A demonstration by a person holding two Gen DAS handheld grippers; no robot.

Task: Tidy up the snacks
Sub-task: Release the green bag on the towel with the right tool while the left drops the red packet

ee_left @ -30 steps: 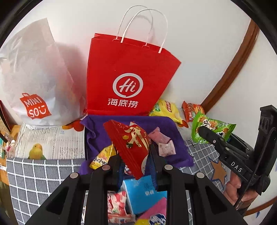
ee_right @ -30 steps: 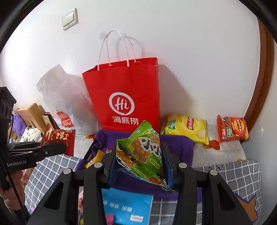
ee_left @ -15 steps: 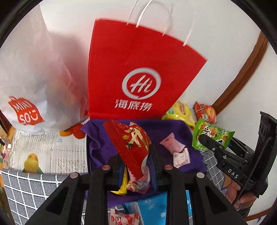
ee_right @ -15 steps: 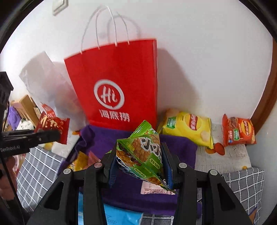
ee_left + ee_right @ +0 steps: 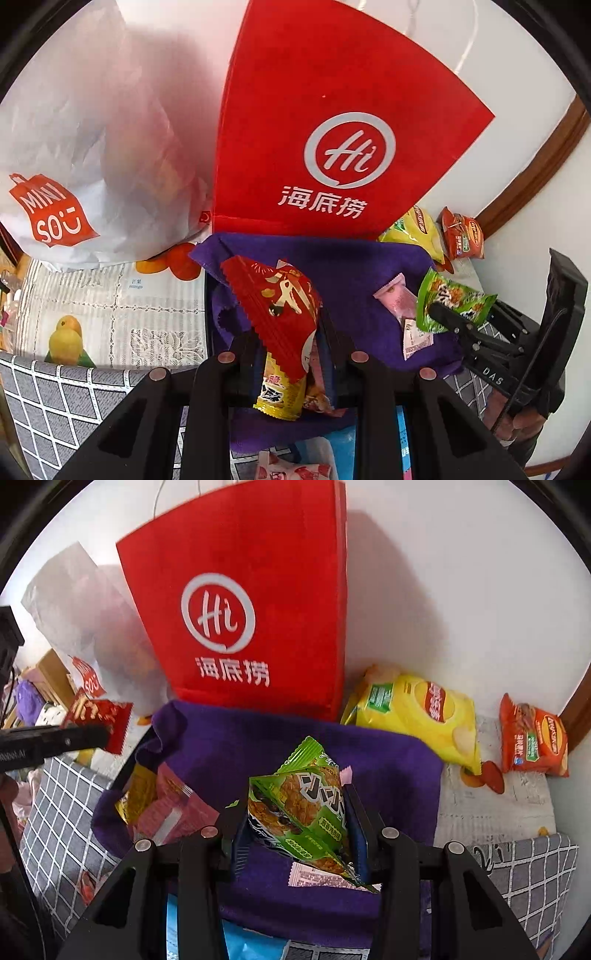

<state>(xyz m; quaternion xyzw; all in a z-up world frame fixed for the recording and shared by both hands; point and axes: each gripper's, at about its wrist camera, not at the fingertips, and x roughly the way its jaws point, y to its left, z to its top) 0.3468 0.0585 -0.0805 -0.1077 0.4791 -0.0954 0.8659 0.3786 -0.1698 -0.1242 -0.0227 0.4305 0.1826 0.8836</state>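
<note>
My left gripper (image 5: 286,332) is shut on a red snack packet (image 5: 280,299), held above the purple cloth (image 5: 347,266); it also shows in the right wrist view (image 5: 98,718). My right gripper (image 5: 299,823) is shut on a green snack packet (image 5: 303,805), also over the cloth (image 5: 229,746); that packet shows in the left wrist view (image 5: 448,301). A red paper bag (image 5: 332,129) stands upright against the wall just behind the cloth, also seen in the right wrist view (image 5: 251,602). Its opening is out of view.
A white Miniso bag (image 5: 74,147) stands left of the red bag. A yellow chip bag (image 5: 417,712) and an orange packet (image 5: 532,734) lie at the right by the wall. Pink, yellow and blue packets (image 5: 397,299) lie on and below the cloth.
Both grippers have moved forward toward the red bag with their packets; the bag now looms larger and its handles leave the top of the views.
</note>
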